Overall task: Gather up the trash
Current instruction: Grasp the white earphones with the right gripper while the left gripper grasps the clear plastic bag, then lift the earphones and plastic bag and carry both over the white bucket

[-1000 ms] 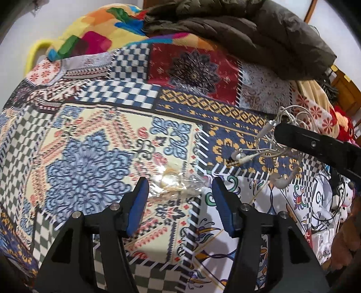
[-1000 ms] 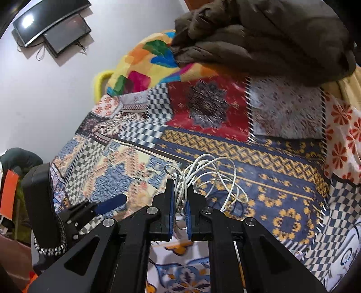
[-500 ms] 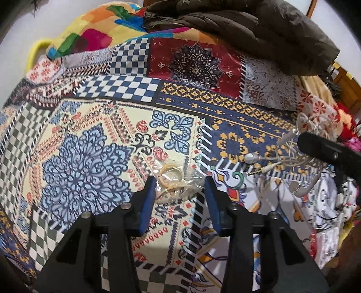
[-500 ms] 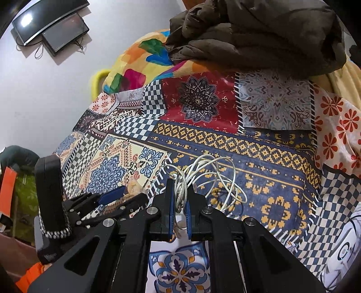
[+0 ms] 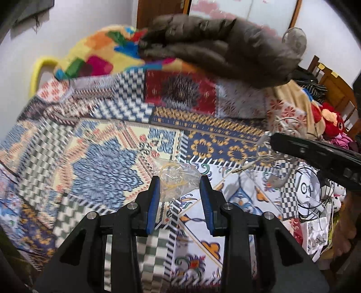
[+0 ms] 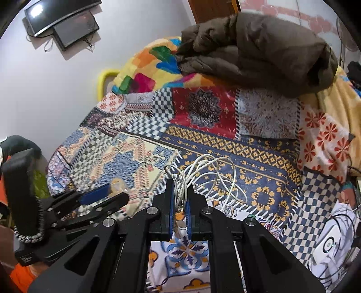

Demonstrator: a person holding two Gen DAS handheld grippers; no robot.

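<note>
A crumpled clear plastic wrapper (image 5: 178,180) with yellow rings inside sits between the blue pads of my left gripper (image 5: 179,184), whose jaws have narrowed around it and touch its sides. It shows as a pale lump (image 6: 117,186) in the right wrist view, between the left gripper's fingers (image 6: 97,196). My right gripper (image 6: 179,198) is shut on a tangle of white cables (image 6: 209,175) and holds it above the patterned bedspread (image 6: 259,157). The cables (image 5: 270,155) and right gripper (image 5: 315,153) show at right in the left wrist view.
A brown padded jacket (image 6: 255,49) and a colourful blanket (image 6: 149,67) lie at the bed's far end. A red plush toy (image 5: 331,121), wooden chairs (image 5: 334,88) and more cables (image 5: 315,202) are at right. A wall screen (image 6: 65,20) hangs at left.
My left gripper's jaws have narrowed around the plastic wrapper and lifted it off the bedspread. My right gripper has risen a little, still holding the cables.
</note>
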